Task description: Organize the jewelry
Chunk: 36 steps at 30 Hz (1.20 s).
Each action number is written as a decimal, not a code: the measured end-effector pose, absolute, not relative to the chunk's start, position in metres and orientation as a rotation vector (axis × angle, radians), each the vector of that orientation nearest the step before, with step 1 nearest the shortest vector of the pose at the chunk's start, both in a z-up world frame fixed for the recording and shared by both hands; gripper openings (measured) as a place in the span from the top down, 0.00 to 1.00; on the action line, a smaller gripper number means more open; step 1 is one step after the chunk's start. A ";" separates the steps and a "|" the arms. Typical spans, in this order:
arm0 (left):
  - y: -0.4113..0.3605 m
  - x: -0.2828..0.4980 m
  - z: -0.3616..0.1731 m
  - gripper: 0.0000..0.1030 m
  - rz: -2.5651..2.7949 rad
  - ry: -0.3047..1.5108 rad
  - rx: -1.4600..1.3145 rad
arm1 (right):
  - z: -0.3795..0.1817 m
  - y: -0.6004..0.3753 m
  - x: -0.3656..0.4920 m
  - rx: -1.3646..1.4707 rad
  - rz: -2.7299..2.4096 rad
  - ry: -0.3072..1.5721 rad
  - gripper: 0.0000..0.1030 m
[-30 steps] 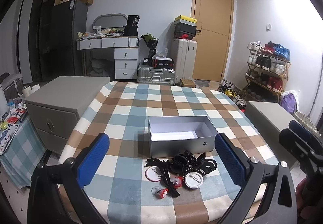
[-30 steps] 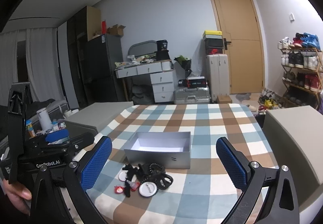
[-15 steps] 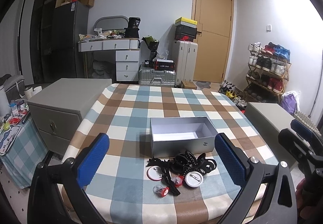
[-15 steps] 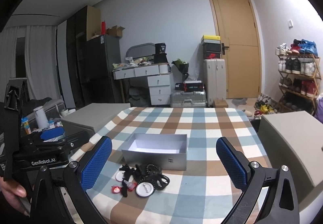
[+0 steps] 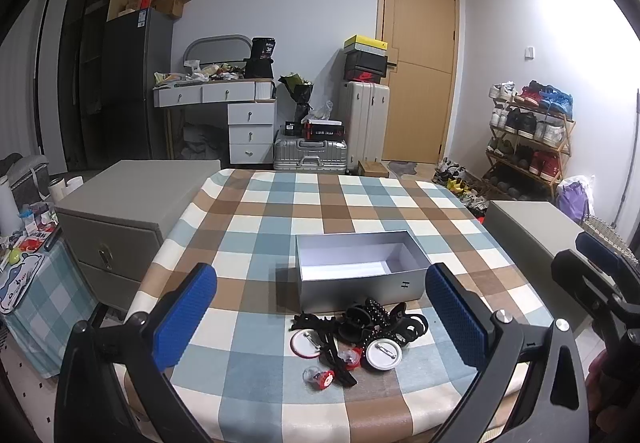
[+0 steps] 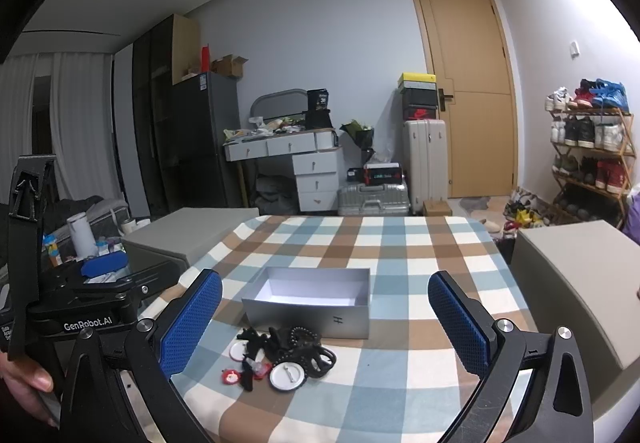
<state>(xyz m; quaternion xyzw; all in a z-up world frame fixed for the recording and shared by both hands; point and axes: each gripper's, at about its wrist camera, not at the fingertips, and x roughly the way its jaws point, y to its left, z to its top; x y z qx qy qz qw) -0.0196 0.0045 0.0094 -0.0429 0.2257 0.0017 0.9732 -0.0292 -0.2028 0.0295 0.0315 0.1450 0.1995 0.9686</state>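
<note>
Blue-padded and spread wide, the left claw [image 5: 320,315] and the right claw [image 6: 325,317] both hung empty above the near edge of a desk [image 5: 280,203] draped in a brown, blue and cream checked cloth. A silver-grey box [image 5: 358,271], lidless and white inside, sat toward the middle of the desk. Just in front of its near wall lay a small heap of jewelry [image 5: 360,335]: black hair clips [image 5: 384,319] tangled together, two round white pin badges [image 5: 383,352] face down beside them, and a few red and clear trinkets [image 5: 318,378] nearest the edge. None of it was inside the box. In the right wrist view the same pile [image 6: 286,351] sat nearer the left finger, and a hand [image 6: 24,387] gripped the other tool at far left. Grey cabinets [image 5: 128,203] flanked the desk; a wooden door [image 5: 418,63], suitcases [image 5: 366,123] and a shoe rack [image 5: 528,139] lined the far wall.
</note>
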 end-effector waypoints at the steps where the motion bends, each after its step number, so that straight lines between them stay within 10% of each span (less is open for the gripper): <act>1: 0.005 -0.020 0.009 0.01 0.003 0.456 -0.089 | 0.030 -0.203 -0.030 0.066 0.406 0.294 0.00; 36: 0.012 0.001 -0.021 0.01 0.008 0.516 -0.052 | -0.020 -0.199 0.004 0.090 0.504 0.422 0.00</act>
